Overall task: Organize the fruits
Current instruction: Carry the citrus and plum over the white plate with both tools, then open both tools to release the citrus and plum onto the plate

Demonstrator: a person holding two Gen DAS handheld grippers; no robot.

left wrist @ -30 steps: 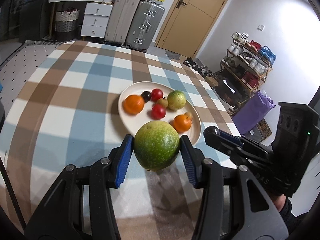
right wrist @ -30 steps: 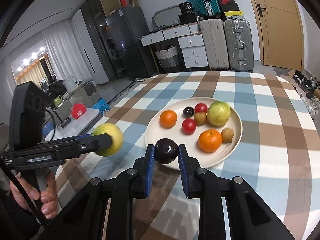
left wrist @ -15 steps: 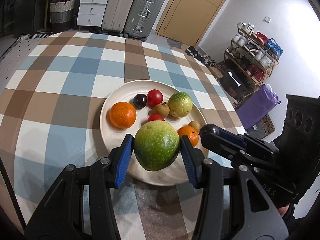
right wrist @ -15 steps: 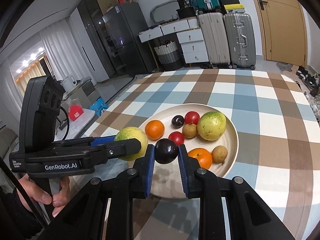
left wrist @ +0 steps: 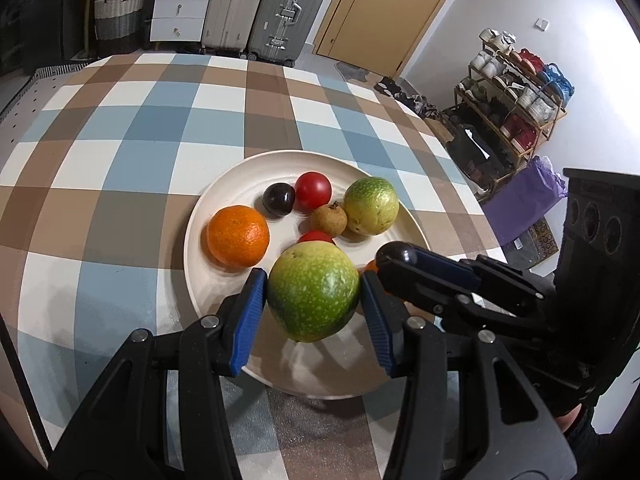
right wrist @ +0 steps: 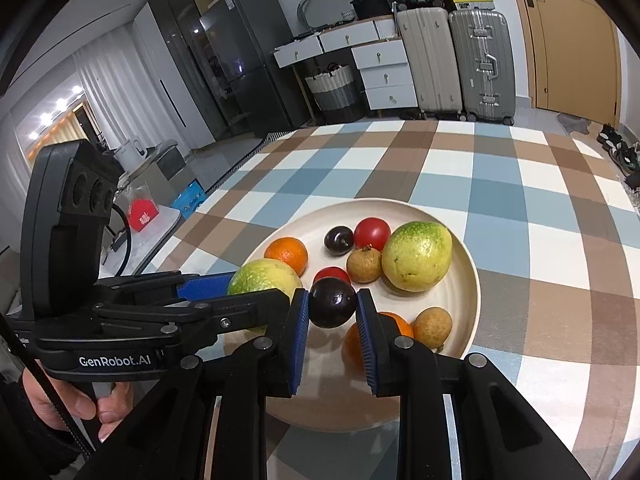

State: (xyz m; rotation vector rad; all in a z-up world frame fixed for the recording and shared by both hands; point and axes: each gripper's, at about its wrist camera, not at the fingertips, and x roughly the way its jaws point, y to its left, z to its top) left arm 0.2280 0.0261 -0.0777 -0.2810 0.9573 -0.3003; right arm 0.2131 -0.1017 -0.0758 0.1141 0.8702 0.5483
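My left gripper (left wrist: 312,304) is shut on a large green speckled fruit (left wrist: 313,291), held just above the near part of the cream plate (left wrist: 200,216). My right gripper (right wrist: 333,312) is shut on a dark plum (right wrist: 333,307) over the same plate (right wrist: 468,320). On the plate lie an orange (left wrist: 237,236), a second dark plum (left wrist: 279,198), a red tomato (left wrist: 313,190), a small brown fruit (left wrist: 329,220) and a second green fruit (left wrist: 371,205). In the right wrist view, another orange (right wrist: 394,326) and a brown fruit (right wrist: 432,327) sit near my right fingers (right wrist: 366,340). The right gripper (left wrist: 394,255) shows beside the left.
The plate rests on a checked blue, brown and white tablecloth (left wrist: 120,128). Suitcases (left wrist: 288,8), white drawers (left wrist: 180,0) and a door (left wrist: 384,12) stand beyond the table. A shoe rack (left wrist: 516,100) is at the right. A person's hand (right wrist: 76,404) grips the left tool.
Both grippers moved forward and down over the plate with their fruits still held. The plate now lies beneath both sets of fingers.
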